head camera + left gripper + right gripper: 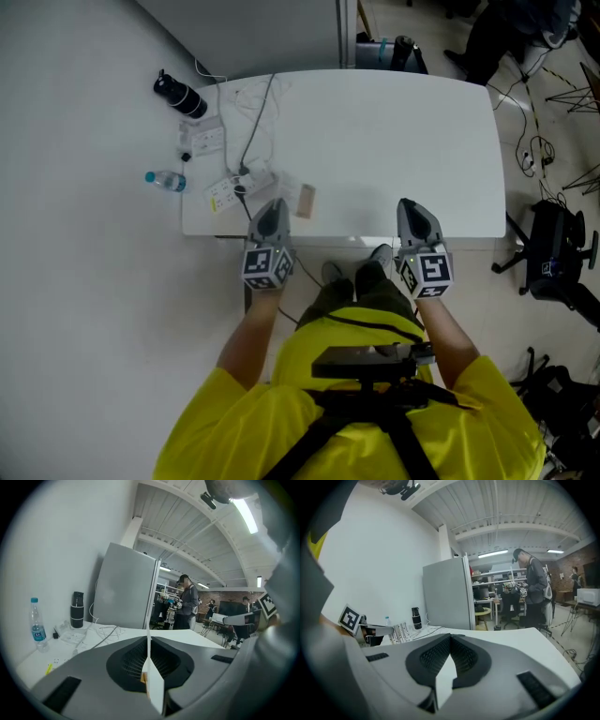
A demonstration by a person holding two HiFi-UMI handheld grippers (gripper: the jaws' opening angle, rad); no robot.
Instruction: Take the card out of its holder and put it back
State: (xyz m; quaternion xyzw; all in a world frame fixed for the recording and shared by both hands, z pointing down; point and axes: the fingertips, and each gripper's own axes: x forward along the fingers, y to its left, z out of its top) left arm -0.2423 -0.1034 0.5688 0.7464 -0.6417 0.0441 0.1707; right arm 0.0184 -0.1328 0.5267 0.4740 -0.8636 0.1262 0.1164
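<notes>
The small tan rectangular card (304, 200) lies flat on the white table (394, 141) near its front edge, just beside the tip of the left gripper (272, 206); its holder is too faint to make out. The left gripper's grey jaws are pressed together with nothing between them. The right gripper (410, 206), well apart from the card, also has its jaws together and empty. A black bottle (180, 96) lies at the far left corner.
</notes>
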